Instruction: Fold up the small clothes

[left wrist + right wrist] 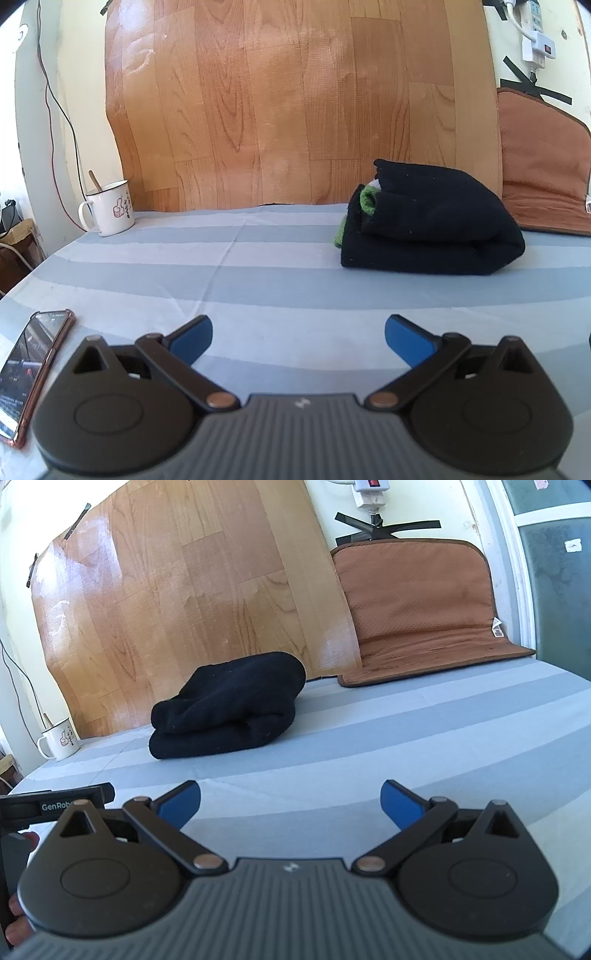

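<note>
A black garment (pixel 432 221) lies folded into a thick bundle on the striped blue-grey sheet (pixel 258 266), with a bit of green and white fabric showing at its left end. In the right wrist view the same black bundle (pixel 229 709) sits at middle distance, left of centre. My left gripper (pixel 298 338) is open near the front of the sheet, well short of the bundle, with nothing between its blue pads. My right gripper (pixel 290 801) is open too and holds nothing. At the lower left of the right wrist view, part of the left device (pixel 55 805) and a hand (pixel 18 915) show.
A white enamel mug (pixel 109 210) with a spoon stands at the back left. A phone (pixel 33 373) lies at the front left of the sheet. A brown padded mat (pixel 417 609) leans at the back right. A wood-pattern board (pixel 295 103) covers the wall behind.
</note>
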Motion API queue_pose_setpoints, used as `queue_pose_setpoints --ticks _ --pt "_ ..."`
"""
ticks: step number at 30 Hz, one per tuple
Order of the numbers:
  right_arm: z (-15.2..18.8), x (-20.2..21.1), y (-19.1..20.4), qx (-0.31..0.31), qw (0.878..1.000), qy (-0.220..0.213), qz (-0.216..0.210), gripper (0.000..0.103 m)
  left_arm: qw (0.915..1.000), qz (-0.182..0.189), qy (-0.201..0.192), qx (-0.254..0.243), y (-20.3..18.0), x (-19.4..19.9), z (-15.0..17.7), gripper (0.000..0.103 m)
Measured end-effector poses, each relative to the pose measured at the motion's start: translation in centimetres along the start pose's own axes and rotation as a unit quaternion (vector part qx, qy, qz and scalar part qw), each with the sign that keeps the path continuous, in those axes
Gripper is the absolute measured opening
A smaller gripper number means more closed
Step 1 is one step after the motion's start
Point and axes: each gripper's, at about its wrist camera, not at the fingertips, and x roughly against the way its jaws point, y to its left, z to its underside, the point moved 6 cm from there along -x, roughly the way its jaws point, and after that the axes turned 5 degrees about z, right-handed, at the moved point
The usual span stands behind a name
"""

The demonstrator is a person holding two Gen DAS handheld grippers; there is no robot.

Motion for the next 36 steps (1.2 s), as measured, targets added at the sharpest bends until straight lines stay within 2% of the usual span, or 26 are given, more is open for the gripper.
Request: queue_pose_setpoints --ticks 6,17,36 --pt "0.01 -0.05 0.03 0.0 1.0 0.0 0.0 0.103 0.9998 0.003 -0.02 -0.001 -0.06 0.67 -0.11 0.103" --pt "-0.01 -0.05 0.02 0.0 1.0 0.0 0.0 0.103 0.9999 -0.012 0.002 0.0 0.1 0.15 0.19 0.103" --pt "-0.03 0.13 0.0 -0.003 1.0 -0.003 -0.001 0.103 0.9995 -0.03 0.002 -0.009 0.0 0.21 0.31 0.103"
